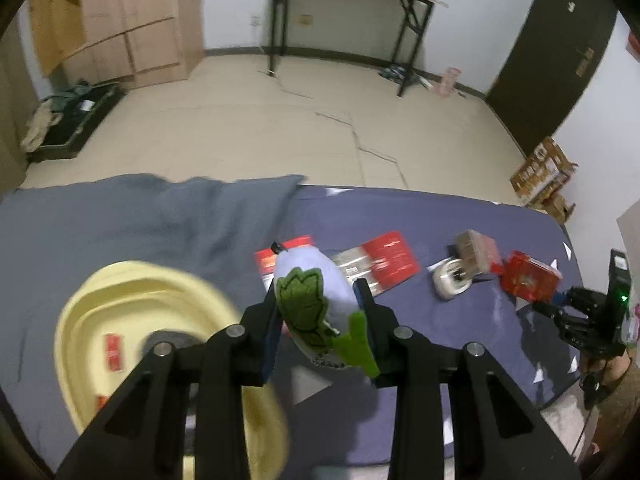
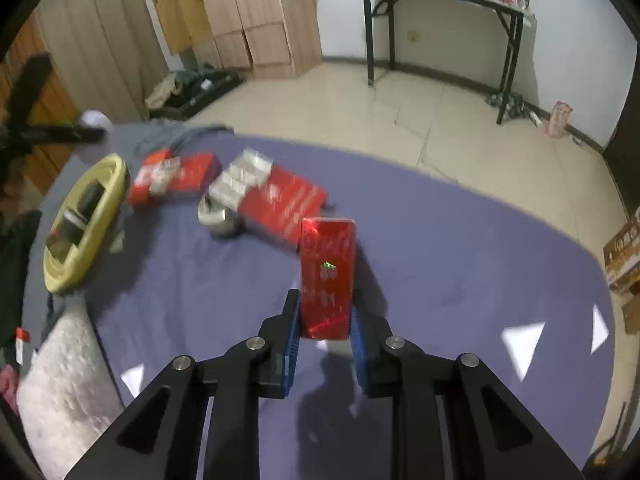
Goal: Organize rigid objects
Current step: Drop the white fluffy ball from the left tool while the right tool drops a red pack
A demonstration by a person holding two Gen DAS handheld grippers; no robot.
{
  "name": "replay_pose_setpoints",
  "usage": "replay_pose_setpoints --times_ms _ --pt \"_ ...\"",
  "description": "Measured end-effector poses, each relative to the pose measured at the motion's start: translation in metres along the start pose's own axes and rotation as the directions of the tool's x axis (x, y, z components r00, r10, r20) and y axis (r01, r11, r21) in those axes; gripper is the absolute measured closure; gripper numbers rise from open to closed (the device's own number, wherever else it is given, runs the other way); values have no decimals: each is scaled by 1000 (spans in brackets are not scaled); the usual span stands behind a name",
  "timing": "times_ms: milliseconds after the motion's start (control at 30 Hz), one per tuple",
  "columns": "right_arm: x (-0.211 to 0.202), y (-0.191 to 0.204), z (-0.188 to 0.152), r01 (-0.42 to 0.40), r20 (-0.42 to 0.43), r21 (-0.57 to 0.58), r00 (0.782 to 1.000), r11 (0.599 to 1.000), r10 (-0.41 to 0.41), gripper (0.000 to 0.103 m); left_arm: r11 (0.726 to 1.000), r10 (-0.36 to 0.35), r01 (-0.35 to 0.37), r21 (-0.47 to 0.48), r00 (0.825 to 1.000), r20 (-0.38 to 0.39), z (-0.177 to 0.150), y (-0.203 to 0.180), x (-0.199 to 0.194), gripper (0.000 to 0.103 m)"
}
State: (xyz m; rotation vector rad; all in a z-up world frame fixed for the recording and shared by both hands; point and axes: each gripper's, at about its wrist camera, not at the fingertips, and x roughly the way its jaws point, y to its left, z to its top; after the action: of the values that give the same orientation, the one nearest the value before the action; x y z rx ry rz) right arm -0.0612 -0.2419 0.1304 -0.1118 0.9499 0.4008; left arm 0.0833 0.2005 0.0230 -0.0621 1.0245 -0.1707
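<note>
The left gripper (image 1: 320, 312) is clamping its jaws on a pale plush toy (image 1: 310, 292) with green felt patches, holding it above the purple-covered tabletop (image 1: 460, 340), just right of the yellow basin (image 1: 132, 300) that is sitting near the left edge. Inside that basin a grey roll and a small red packet are lying, though blur is hiding the detail. The right gripper (image 2: 325, 328) is gripping a red box (image 2: 328, 276) by its lower end, jaws pressed against both sides, the box standing upright between the blue pads (image 2: 292, 332). Beyond it, toward the far edge, 2 flat red packages (image 2: 288, 204) are lying beside a roll of tape (image 2: 218, 216). A grey cloth (image 1: 160, 216) is covering the far left corner.
</note>
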Motion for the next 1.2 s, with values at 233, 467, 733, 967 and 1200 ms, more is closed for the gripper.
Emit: replay_pose_setpoints --times_ms 233,467,733,967,1200 --pt "23 5 -31 8 -115 103 993 995 4 61 999 13 -14 -52 1000 -13 -15 37 -3 67" --pt "61 3 -24 73 -123 147 991 986 -55 82 998 23 -24 -57 1000 -7 -31 72 -15 67" --pt "4 78 14 -1 148 52 989 999 -6 82 978 179 -184 -94 982 -67 -60 162 -51 67" --pt "68 263 93 -243 20 -130 969 961 248 82 971 159 -184 -154 974 -160 -79 198 4 67" --pt "169 363 96 -245 -195 -51 953 968 231 82 967 144 -175 -184 975 -172 -86 214 37 67"
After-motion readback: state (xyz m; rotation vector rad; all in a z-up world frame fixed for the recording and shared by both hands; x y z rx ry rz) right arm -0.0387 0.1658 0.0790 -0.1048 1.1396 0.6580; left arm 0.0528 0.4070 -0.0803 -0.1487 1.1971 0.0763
